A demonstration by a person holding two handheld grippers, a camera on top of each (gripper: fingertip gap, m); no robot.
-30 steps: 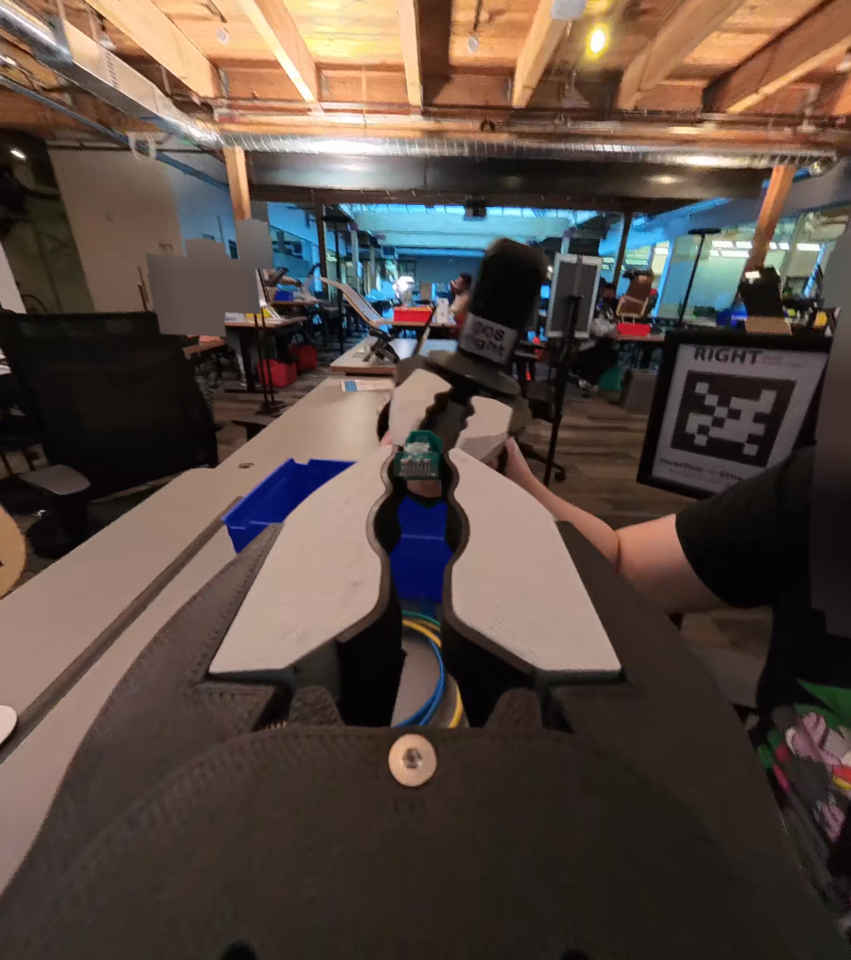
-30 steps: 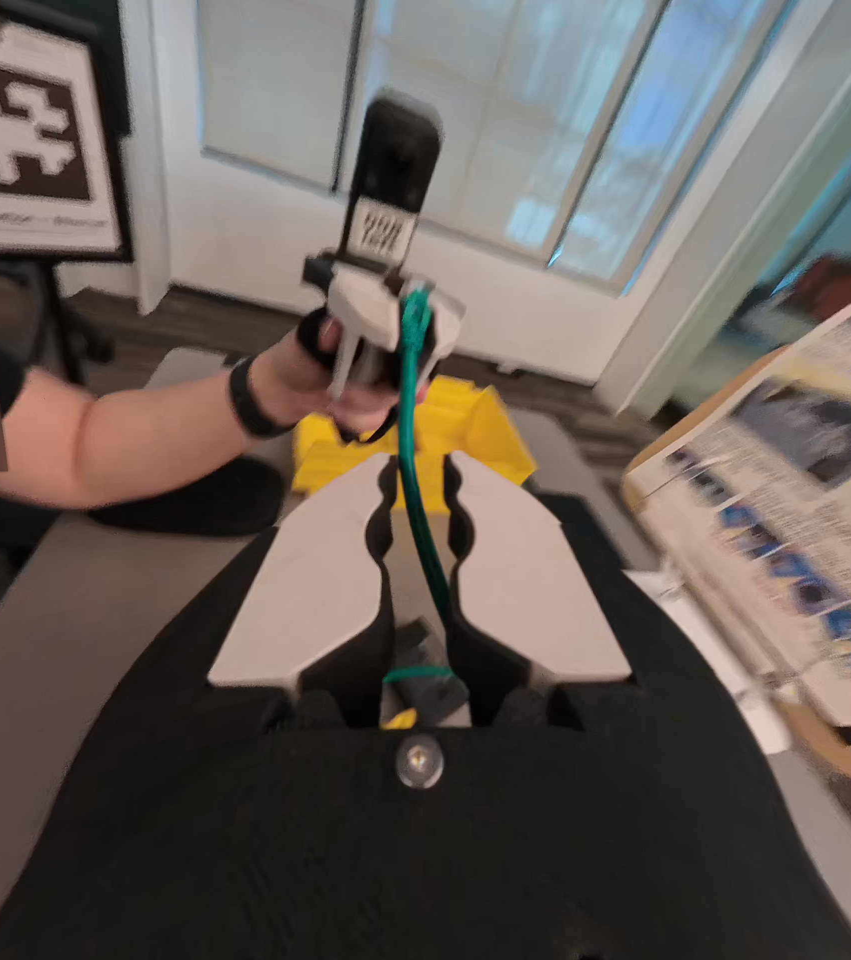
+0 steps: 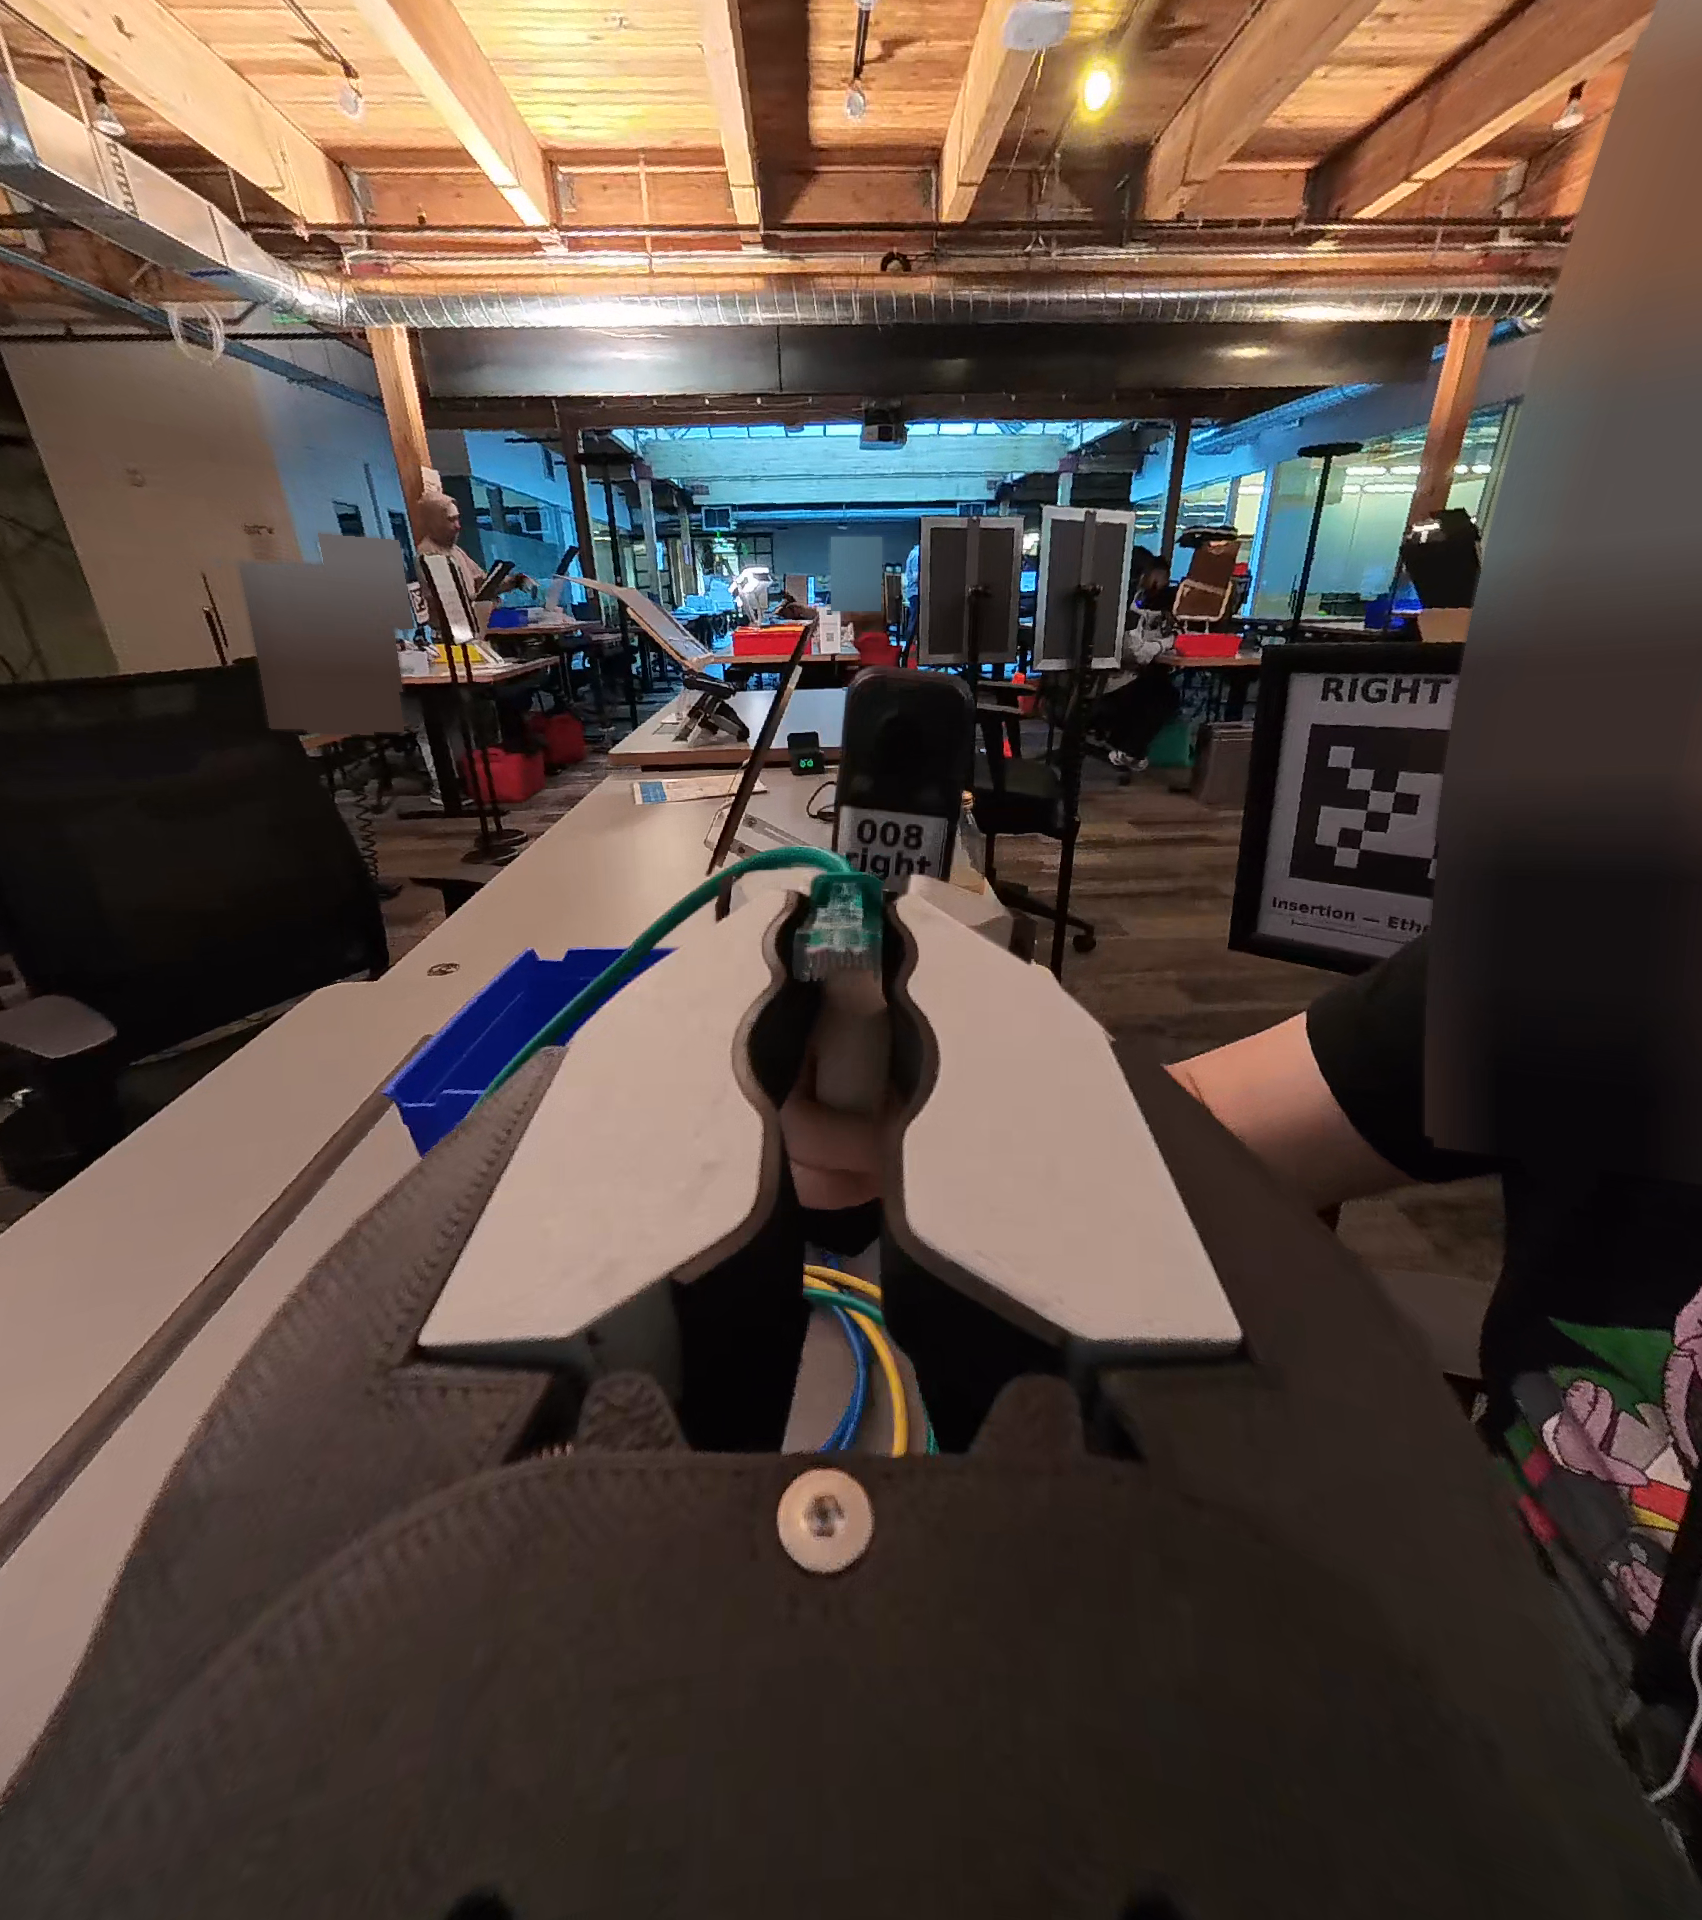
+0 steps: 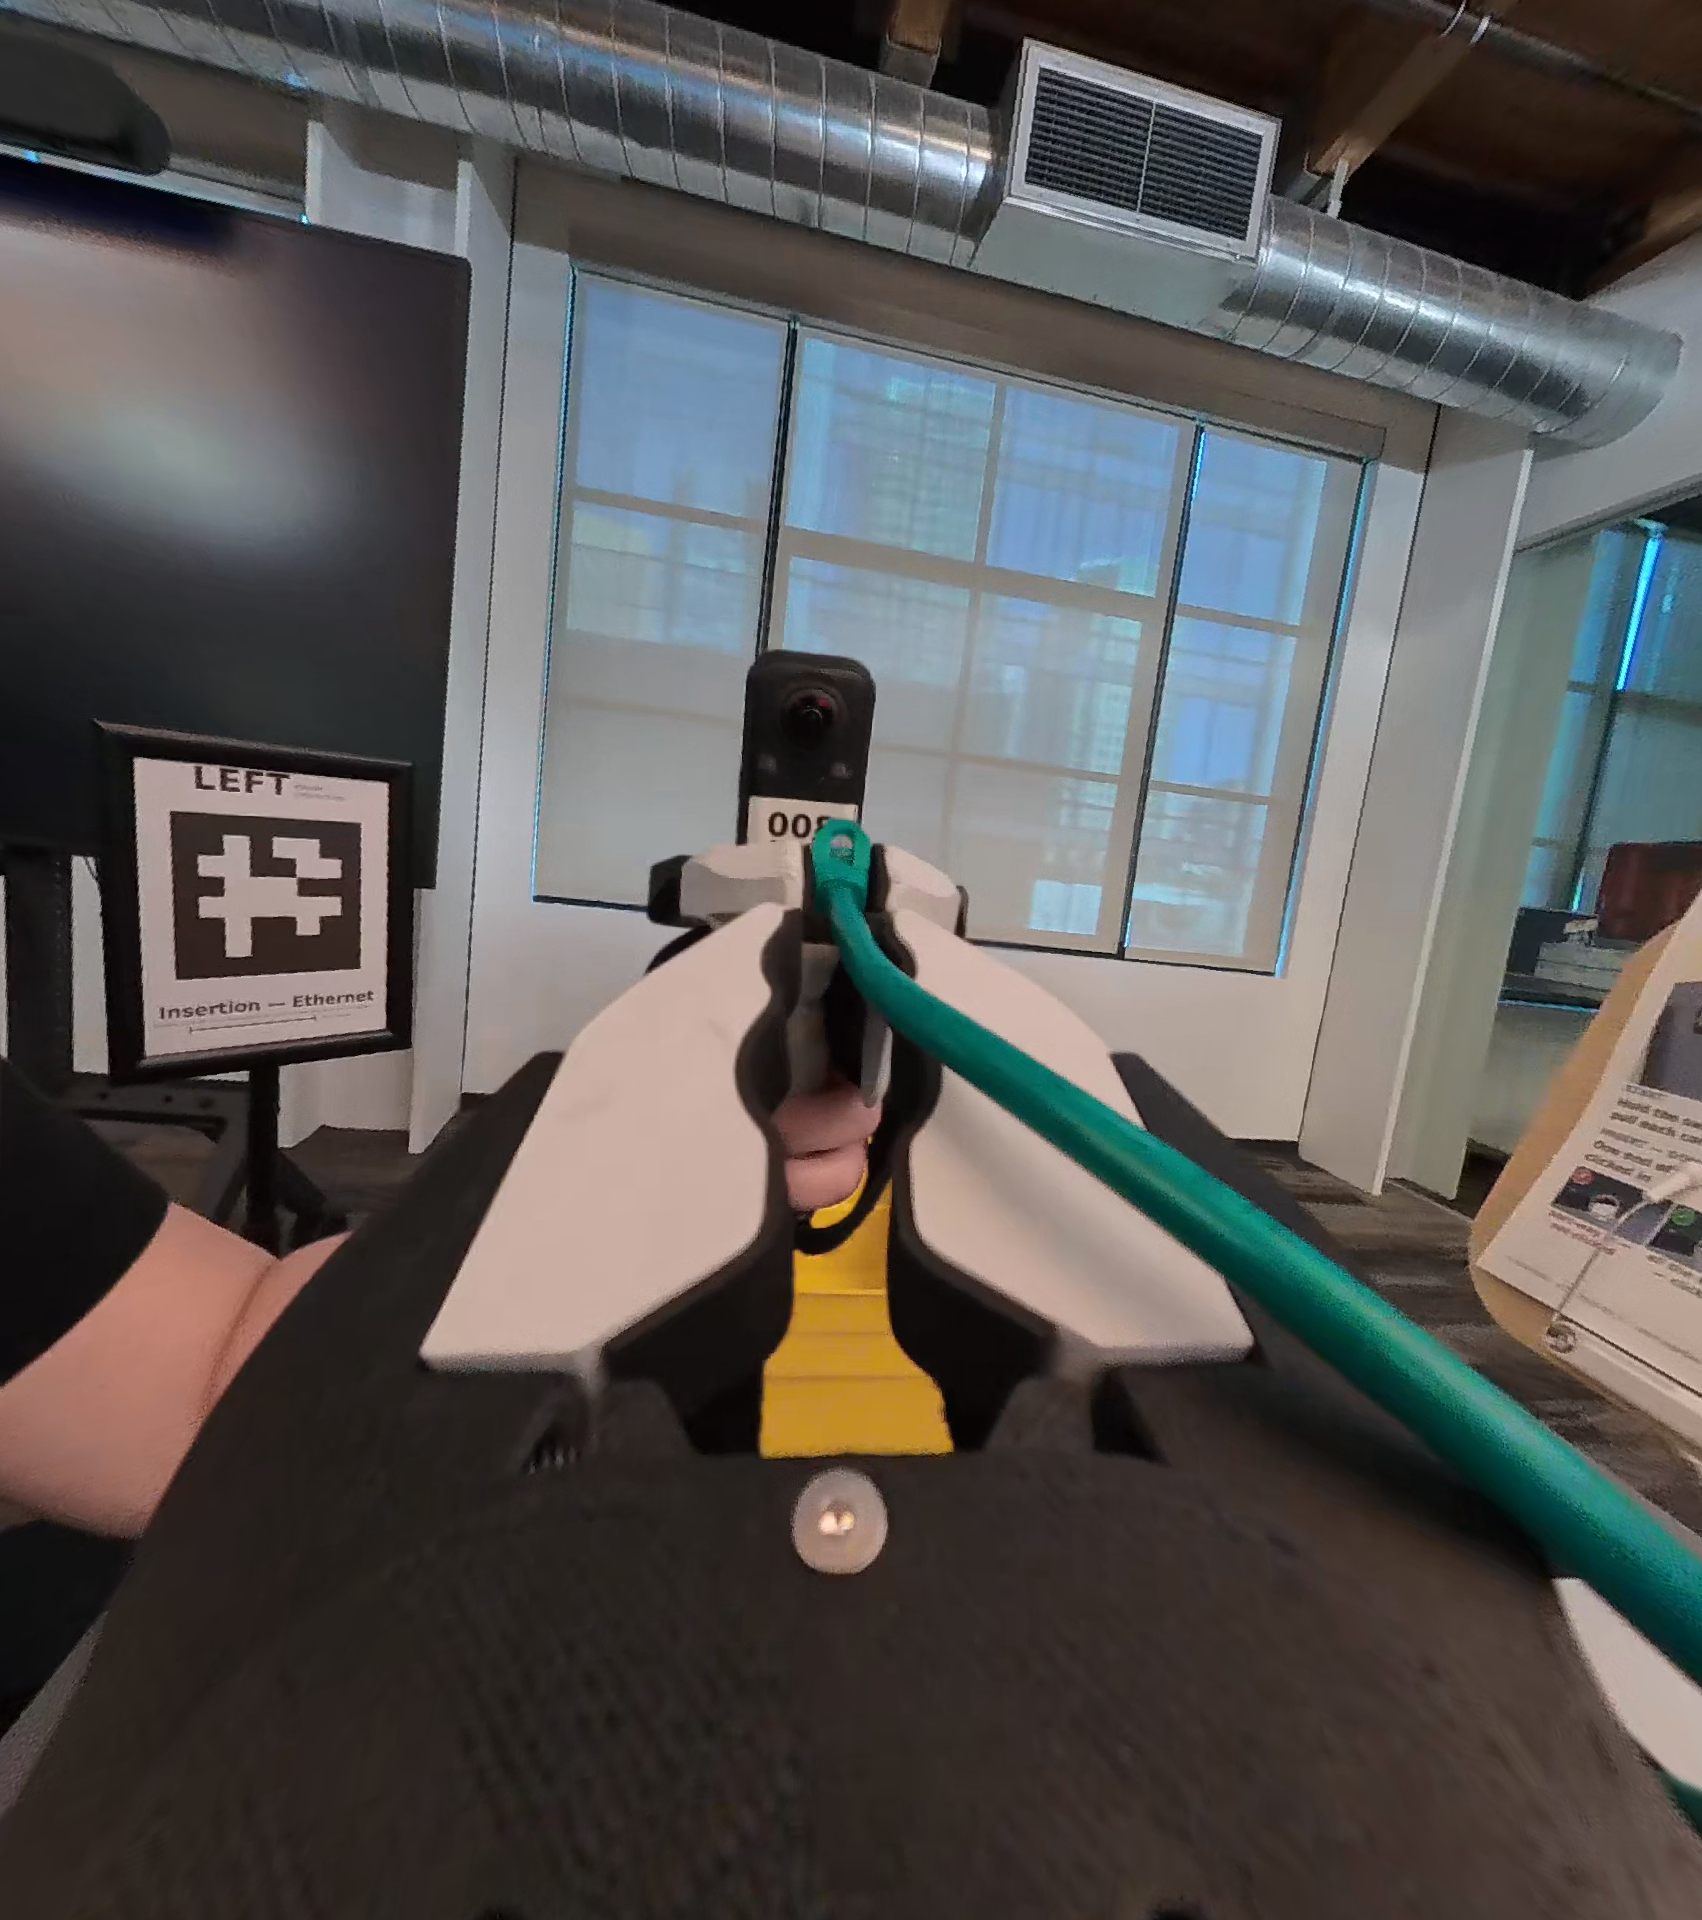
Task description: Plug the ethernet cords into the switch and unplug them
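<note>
My left gripper (image 3: pixel 842 914) is shut on the clear plug (image 3: pixel 831 935) of a green ethernet cord, held at its fingertips with the contacts facing the camera. The cord (image 3: pixel 618 966) arcs off left and down. My right gripper (image 4: pixel 839 914) faces the left one tip to tip. Its jaws stand narrowly apart. The green cord (image 4: pixel 1242 1247) runs between its tips and lies over its right finger (image 4: pixel 1034 1195) toward the lower right, with the plug end (image 4: pixel 836 847) just past its tips. No switch is in view.
A blue bin (image 3: pixel 483 1049) sits on the grey table (image 3: pixel 151 1247). Blue and yellow cords (image 3: pixel 862 1371) lie below the left gripper. A yellow bin (image 4: pixel 852 1340) is under the right gripper. An instruction sheet (image 4: pixel 1678 1195) leans at the right. Framed marker signs (image 4: pixel 260 894) stand behind. Left and right tips are no more than a few centimetres apart.
The two grippers have come together until their tips nearly meet, and both point more level. The green cord now lies across the right gripper's right finger instead of hanging through its gap.
</note>
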